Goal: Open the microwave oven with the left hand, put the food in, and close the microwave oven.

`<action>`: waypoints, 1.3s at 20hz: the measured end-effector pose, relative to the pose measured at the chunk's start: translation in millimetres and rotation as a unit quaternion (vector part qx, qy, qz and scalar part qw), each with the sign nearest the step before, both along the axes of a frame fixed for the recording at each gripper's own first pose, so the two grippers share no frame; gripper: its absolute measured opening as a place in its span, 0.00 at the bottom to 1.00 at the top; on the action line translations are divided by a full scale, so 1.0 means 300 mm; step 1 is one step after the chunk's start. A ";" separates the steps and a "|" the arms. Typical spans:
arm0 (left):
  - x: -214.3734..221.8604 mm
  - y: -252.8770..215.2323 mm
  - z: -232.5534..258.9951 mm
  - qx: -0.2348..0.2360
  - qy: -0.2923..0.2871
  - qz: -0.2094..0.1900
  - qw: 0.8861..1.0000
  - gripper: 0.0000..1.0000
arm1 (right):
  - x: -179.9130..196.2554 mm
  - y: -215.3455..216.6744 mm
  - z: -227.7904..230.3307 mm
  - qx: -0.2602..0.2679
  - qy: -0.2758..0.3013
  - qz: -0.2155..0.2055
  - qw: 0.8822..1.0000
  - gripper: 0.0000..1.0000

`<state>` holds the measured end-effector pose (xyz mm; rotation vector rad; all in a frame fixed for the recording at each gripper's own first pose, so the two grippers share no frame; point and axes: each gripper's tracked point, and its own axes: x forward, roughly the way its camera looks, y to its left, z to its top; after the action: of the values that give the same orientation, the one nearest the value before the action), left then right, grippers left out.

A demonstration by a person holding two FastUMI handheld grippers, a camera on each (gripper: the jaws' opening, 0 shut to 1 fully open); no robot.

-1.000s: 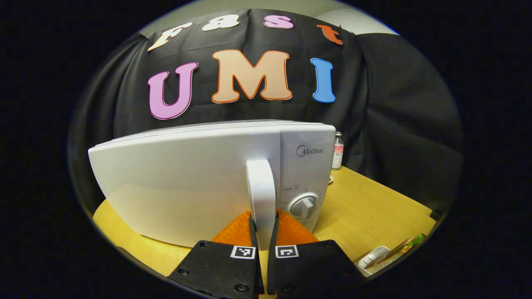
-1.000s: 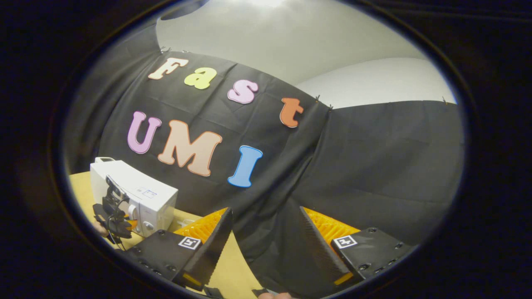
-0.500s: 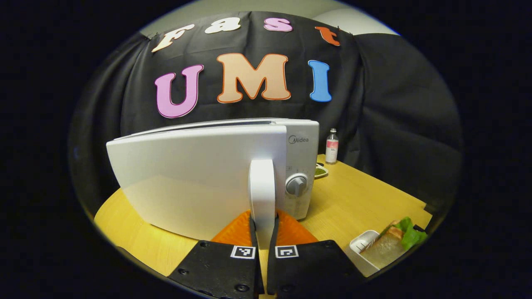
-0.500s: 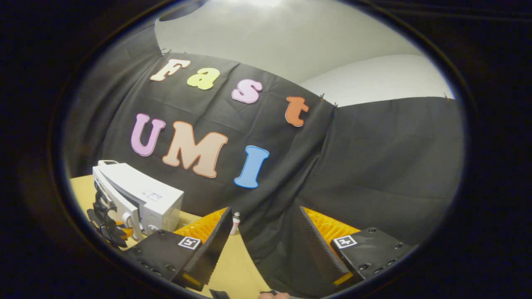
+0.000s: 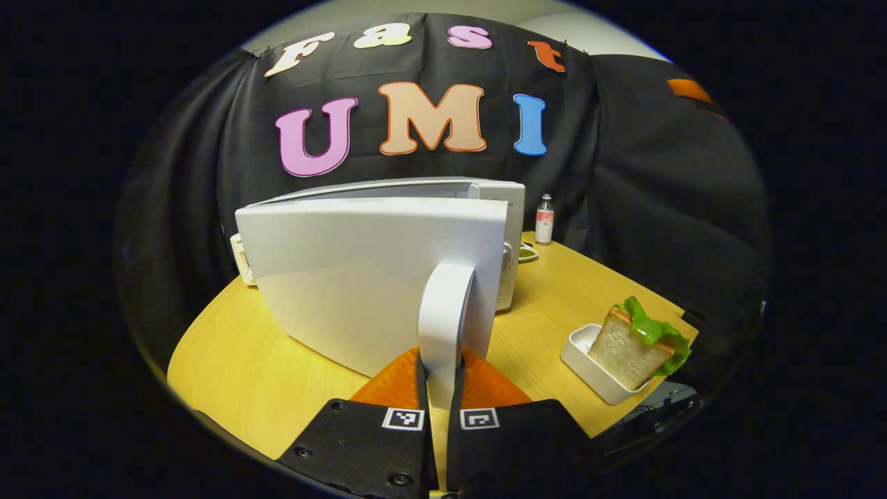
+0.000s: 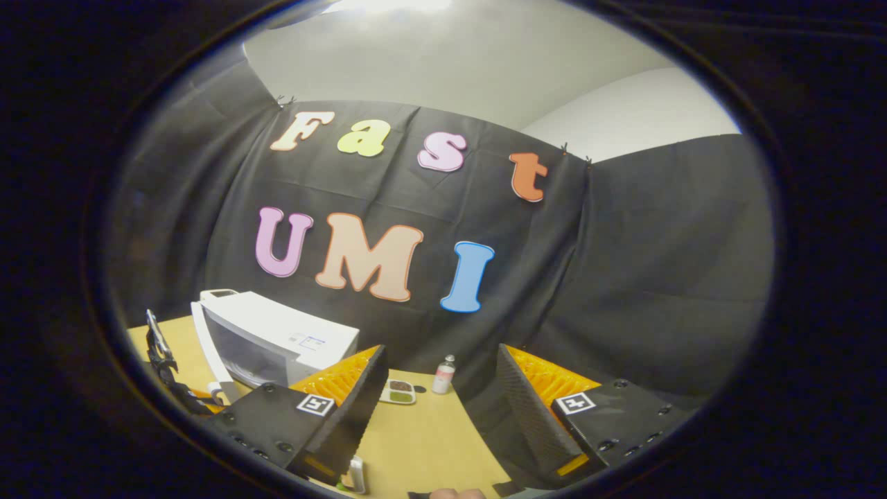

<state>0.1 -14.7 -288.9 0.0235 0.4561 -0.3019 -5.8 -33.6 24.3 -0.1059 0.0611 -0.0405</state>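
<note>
Left gripper view: the left gripper has its fingers clamped on the microwave door's handle, door swung partly open. Sandwich sits in a tray on the counter. Right gripper hangs wide open, holding nothing.

Dim, warm overhead light; strong fisheye bending at edges, soft glare on ceiling.

Right gripper fingers spread wide, holding nothing, above the bench. Microwave oven at far left with its door swung out (left gripper at the door's edge). Small bottle and a two-part dish stand just beside each other near the wall
</note>
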 end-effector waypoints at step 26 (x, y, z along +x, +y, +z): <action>-0.271 0.643 -0.010 0.019 0.028 0.089 0.995 0.06 | -0.143 0.362 -0.087 0.039 0.005 0.017 0.999 0.97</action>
<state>-81.2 178.2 -291.8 0.0109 0.5169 -0.1188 -48.8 75.0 -1.6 -0.0295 0.0706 -0.0045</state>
